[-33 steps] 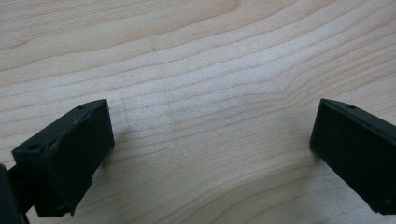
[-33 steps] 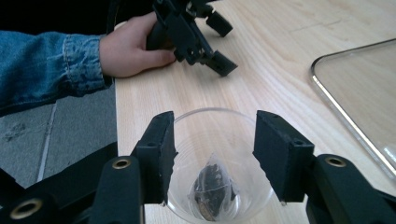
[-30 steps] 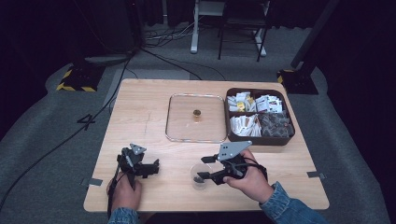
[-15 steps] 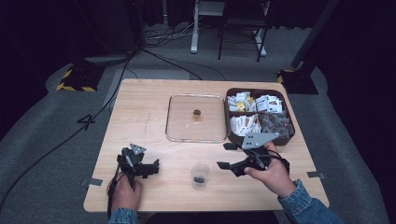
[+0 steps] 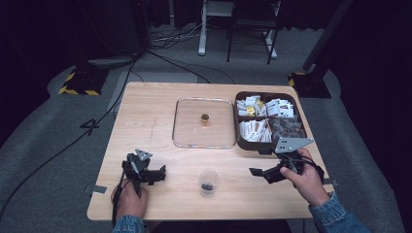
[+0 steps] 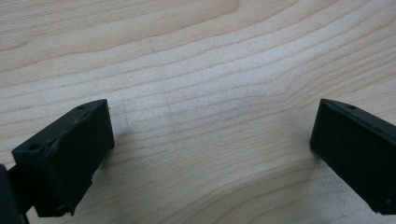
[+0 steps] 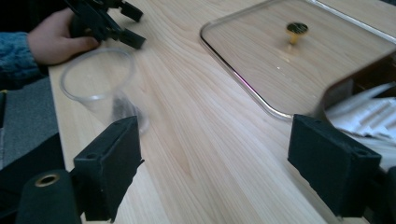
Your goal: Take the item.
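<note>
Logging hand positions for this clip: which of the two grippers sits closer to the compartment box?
The right gripper. It hangs just in front of the dark compartment box, while the left gripper rests across the table beyond the clear cup.

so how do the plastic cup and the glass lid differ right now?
The plastic cup is small and round, standing upright near the table's front edge; the glass lid is wide, flat and square with rounded corners, lying mid-table beside the compartment box. The cup holds something small and dark at its bottom; the lid carries a brass-coloured knob on top. Both are clear, and neither gripper touches them.
</note>
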{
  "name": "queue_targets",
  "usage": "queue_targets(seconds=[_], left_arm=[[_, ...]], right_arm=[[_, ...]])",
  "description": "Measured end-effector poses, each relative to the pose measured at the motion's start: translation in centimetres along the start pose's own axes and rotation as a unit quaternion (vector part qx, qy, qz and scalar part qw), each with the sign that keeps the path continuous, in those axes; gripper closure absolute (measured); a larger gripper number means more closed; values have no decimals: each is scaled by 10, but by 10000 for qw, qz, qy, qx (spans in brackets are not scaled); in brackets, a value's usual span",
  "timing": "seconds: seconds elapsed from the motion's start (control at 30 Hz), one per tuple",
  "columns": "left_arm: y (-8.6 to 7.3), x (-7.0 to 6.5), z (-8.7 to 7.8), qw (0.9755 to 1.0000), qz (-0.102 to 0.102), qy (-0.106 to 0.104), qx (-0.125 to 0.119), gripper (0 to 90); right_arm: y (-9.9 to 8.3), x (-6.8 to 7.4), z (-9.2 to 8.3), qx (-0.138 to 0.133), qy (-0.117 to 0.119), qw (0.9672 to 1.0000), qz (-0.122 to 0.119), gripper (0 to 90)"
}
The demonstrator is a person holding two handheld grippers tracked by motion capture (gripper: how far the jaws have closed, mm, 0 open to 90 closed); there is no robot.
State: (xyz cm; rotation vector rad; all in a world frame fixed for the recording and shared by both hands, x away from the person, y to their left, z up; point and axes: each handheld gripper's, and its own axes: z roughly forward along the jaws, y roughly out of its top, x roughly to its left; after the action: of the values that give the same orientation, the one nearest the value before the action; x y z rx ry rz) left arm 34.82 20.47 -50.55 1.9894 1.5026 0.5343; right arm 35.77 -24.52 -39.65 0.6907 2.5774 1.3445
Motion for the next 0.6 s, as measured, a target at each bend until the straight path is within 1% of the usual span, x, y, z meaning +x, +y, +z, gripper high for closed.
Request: queue_targets(seconds=[0.17,0.33,0.4,0.47,0.6], left_arm=[[0,0,0,10000,0,0,0,0],[0,0,0,10000,0,0,1,0],[0,0,0,10000,0,-1,0,0],[0,0,0,10000,0,-1,1,0],[0,0,0,10000,1,-1,1,0]], right_arm=[[-17,-10,-5,83,-170,9997,129,173],[-34,-22,-8,130,-421,9988,199,179],[-43,-26,-7,186,-476,9983,262,179],[-54,-31,-7,251,-529,9976,379,179],[-70,-38,-6,330,-625,9962,506,181]])
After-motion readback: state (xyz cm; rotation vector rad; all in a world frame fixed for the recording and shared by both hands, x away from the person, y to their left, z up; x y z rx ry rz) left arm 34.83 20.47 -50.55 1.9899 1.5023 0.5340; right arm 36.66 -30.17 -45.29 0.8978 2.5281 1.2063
